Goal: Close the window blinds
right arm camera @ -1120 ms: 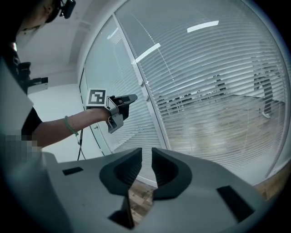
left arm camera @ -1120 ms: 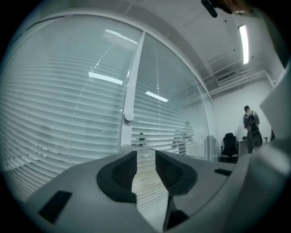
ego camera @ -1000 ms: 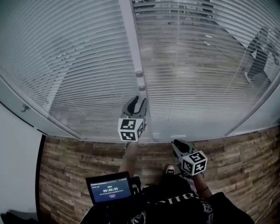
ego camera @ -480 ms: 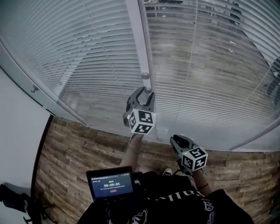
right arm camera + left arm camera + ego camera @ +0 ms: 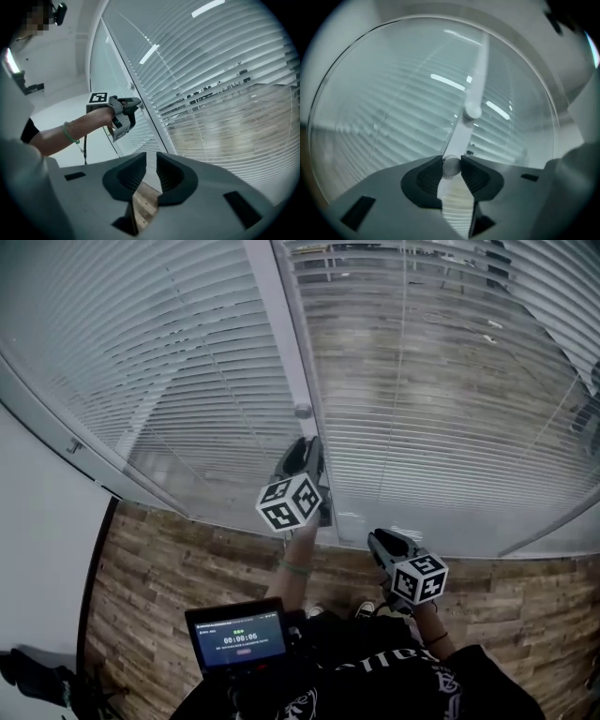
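Observation:
Slatted blinds (image 5: 178, 362) hang behind the glass on both sides of a pale upright mullion (image 5: 277, 324). Two round knobs sit on the mullion. The upper knob (image 5: 302, 412) (image 5: 472, 112) is free. My left gripper (image 5: 306, 457) (image 5: 451, 165) is level against the mullion. Its jaws have just been closing and now press on the lower knob (image 5: 451, 166), which the head view hides. My right gripper (image 5: 381, 542) (image 5: 151, 171) hangs lower right, away from the glass, its jaws a narrow gap apart with nothing between them.
The right pane's blinds (image 5: 441, 381) have tilted slats that show a wood-pattern floor beyond. A small screen (image 5: 236, 637) sits at the person's chest. A plank floor (image 5: 150, 568) runs under the window, with a white wall (image 5: 37, 549) to the left.
My left gripper has moved up to the mullion, rolled, and its jaws went from wide open to closed on the lower knob. The right gripper has shifted a little sideways.

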### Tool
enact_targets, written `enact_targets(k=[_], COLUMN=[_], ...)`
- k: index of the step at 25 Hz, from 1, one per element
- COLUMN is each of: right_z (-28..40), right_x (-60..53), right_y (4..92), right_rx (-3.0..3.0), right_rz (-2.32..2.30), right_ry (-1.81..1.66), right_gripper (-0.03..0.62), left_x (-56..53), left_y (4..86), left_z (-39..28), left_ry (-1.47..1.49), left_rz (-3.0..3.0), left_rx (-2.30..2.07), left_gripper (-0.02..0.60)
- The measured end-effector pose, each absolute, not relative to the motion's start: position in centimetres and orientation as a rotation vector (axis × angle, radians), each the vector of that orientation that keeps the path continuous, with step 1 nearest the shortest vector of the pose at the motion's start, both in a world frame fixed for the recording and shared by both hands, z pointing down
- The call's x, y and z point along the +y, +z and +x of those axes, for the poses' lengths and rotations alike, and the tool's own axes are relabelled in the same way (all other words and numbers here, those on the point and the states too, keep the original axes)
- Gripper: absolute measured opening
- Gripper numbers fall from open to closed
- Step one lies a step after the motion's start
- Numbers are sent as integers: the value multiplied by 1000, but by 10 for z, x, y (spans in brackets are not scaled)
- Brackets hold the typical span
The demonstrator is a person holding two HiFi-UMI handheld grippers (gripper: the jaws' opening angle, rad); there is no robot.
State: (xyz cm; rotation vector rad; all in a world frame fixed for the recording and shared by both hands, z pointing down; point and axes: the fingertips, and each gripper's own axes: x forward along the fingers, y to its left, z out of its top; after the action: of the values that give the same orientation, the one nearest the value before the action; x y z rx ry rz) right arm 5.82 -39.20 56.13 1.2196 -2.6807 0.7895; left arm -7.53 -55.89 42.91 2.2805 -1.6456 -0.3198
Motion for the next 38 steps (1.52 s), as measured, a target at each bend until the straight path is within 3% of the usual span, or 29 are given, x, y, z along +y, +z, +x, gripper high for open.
enact_targets(k=[4,7,9,12,16,19,26,31,34,38], right_z=[53,52,52,55,57,56,60,65,63,63], right_x=[-390,-386,-385,-386,-388,-389,-393,-398,-399,-395], right_y=[561,567,568,567,571,573,574,574,574,578], right_rx=[-2688,-2670,-2668,-2665,-2652,-2649,-2644,-2637,-2638,-2641], right_rz=[1225,1216,1216,1227,1233,1228,1247,1266,1262,1252], right_ry=[814,821,820,824,825,827,837,851,857,858], right_gripper=[78,78,78,78,78,78,78,78,78,78], left_x=[-564,-563,-559,-550,-558,-562,-558,-563,-564,-561], left_y=[435,434,430,432,443,446,436,435,433,434], left_z=[-79,-79,-80,-72,-64,-66,-72,-75,-80,-77], left_ry=[-867,-850,-611,96,915,1165,-117,-763,-1002,-954], left_rz=[1841,1880,2127,2556,2772,2798,2399,1932,1690,1777], left_rx=[-1192,-1187,-1410,-1811,-2013,-2060,-1692,-1239,-1026,-1079], left_gripper=[121,123,123,124,126,126,124,124,124,126])
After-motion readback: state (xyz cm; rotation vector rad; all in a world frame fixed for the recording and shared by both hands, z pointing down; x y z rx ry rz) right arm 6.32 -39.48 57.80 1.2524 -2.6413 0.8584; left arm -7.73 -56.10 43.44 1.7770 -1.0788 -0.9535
